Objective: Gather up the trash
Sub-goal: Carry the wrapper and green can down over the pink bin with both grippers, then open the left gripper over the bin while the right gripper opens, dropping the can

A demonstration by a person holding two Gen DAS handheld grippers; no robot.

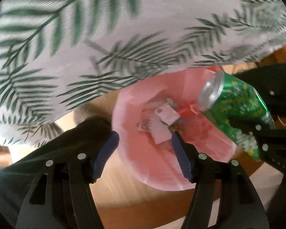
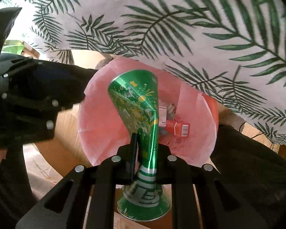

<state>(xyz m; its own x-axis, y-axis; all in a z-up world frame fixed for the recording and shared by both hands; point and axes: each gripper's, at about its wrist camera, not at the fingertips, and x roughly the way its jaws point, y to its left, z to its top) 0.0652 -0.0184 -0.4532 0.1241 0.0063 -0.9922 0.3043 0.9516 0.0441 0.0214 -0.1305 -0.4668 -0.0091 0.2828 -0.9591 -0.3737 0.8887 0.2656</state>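
Above pink-lined bin [image 2: 97, 99], crushed green can [image 2: 143, 114].

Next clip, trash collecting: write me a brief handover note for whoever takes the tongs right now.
Right tongs: shut on the crushed green aluminium can, pinched at its waist, held over the pink-lined bin.
Left tongs: open, holding nothing, above the same bin.
Done: paper scraps and a red carton already lie inside.
Left: release the can into the bin.
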